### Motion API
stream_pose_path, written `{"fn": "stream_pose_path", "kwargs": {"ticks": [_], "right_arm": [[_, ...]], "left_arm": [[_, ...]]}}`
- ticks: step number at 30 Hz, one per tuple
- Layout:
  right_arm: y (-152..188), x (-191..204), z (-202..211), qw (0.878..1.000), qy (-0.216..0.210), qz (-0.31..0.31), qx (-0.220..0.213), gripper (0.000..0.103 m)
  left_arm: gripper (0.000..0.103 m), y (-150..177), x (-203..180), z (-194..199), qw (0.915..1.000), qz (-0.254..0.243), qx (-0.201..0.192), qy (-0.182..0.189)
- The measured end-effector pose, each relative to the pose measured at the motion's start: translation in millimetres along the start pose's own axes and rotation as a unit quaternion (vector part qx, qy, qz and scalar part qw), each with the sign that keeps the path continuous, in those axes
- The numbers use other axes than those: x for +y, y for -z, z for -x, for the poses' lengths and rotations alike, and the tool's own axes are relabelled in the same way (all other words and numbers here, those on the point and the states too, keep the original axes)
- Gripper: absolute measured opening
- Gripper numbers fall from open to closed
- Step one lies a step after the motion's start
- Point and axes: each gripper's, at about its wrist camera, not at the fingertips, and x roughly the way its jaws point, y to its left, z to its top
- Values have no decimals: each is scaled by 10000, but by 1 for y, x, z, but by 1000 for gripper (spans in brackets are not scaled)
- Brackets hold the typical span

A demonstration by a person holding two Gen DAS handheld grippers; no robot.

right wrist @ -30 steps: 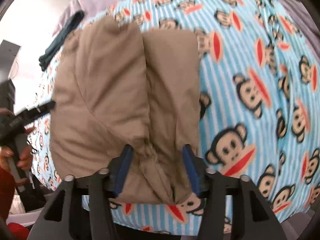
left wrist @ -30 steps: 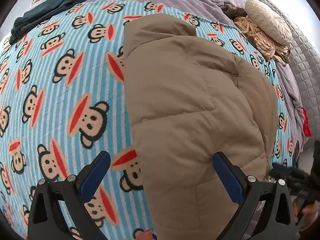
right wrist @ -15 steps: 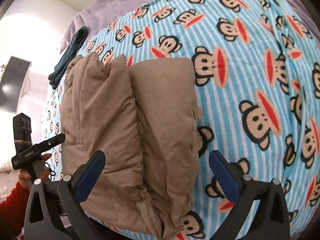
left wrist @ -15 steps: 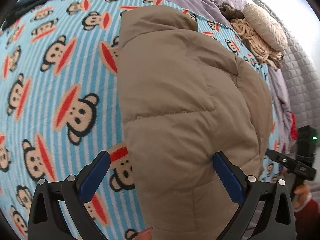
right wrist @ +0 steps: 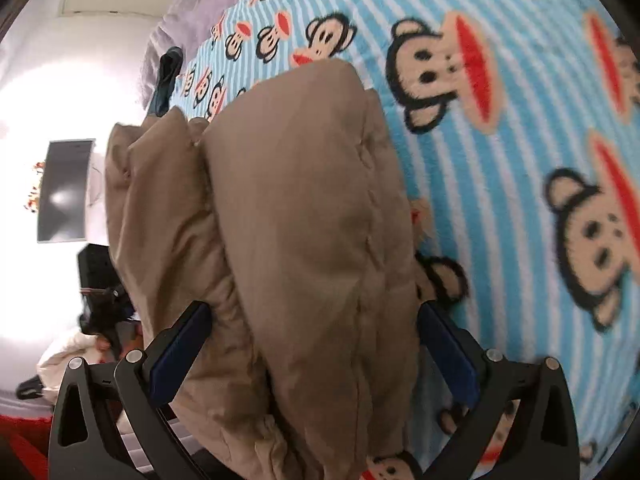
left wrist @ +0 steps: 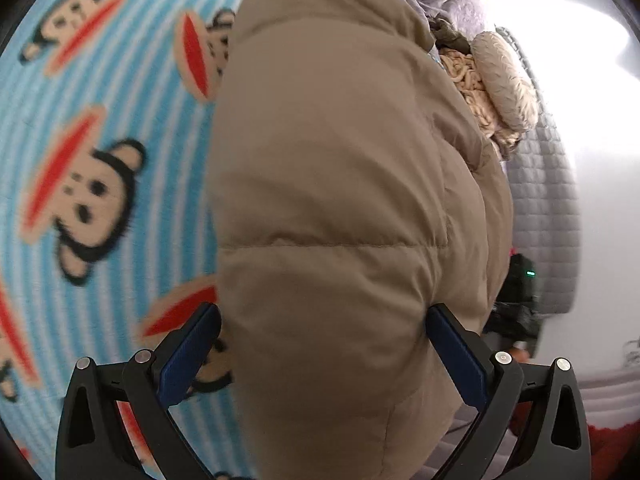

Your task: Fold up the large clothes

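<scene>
— Where is the tan puffer jacket point(left wrist: 340, 200)?
— Folded in a thick bundle on the monkey-print blanket point(right wrist: 520, 128) covering the bed.
— And the fingers?
— Left gripper point(left wrist: 322, 354) and right gripper point(right wrist: 314, 348) are both spread wide, straddling the jacket's near end, gripping nothing.

A blue-striped blanket point(left wrist: 100, 128) printed with monkey faces covers the bed, spreading left of the left fingers and right of the right ones. Far ahead of the left fingers, to the right, a cream knitted cushion point(left wrist: 505, 80) lies on tangled beige knitwear point(left wrist: 468, 80), beside a grey quilted cover point(left wrist: 548, 200). Far ahead of the right fingers, to the left, a dark folded garment point(right wrist: 166, 80) rests on the blanket's edge, with a dark screen point(right wrist: 64, 190) on the wall beyond.
</scene>
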Motion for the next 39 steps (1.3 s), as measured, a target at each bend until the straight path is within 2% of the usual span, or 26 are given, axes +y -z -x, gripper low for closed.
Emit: {"fn": "stream_pose_path", "kwargs": {"ticks": [6, 10, 12, 13, 16, 17, 23, 27, 33, 36, 39], "right_arm": [[-21, -7, -29, 9977, -637, -7, 238, 103], [-28, -9, -42, 9962, -791, -177, 303, 102], [-26, -8, -44, 9953, -885, -262, 298, 87], [-24, -7, -43, 9937, -1027, -323, 307, 73], [-17, 2, -37, 9923, -1179, -345, 183, 58], [-15, 6, -34, 9922, -1191, -322, 157, 56], [-12, 56, -29, 9902, -1388, -25, -112, 56], [-25, 92, -41, 9875, -1554, 123, -224, 56], [-59, 140, -103, 9853, -1680, 285, -117, 56], [-74, 152, -141, 9864, -1622, 254, 5, 56], [-91, 155, -181, 9903, -1376, 122, 128, 64]], "left_arm": [[103, -1, 2, -22, 9999, 4, 11, 154], [103, -3, 2, -26, 9999, -10, -6, 109], [97, -4, -3, -25, 9999, -34, -91, 59], [91, -3, -7, -22, 9999, -61, -126, 50], [79, -1, -15, -4, 9995, -216, -212, 90], [79, -2, -20, 2, 9993, -280, -236, 91], [79, -22, -40, 54, 9963, -617, -573, 144], [79, -47, -33, 98, 9932, -786, -860, 29], [79, -92, 12, 135, 9899, -637, -1203, -385], [79, -113, 49, 135, 9903, -406, -1215, -546], [84, -124, 79, 123, 9915, -139, -1171, -549]]}}
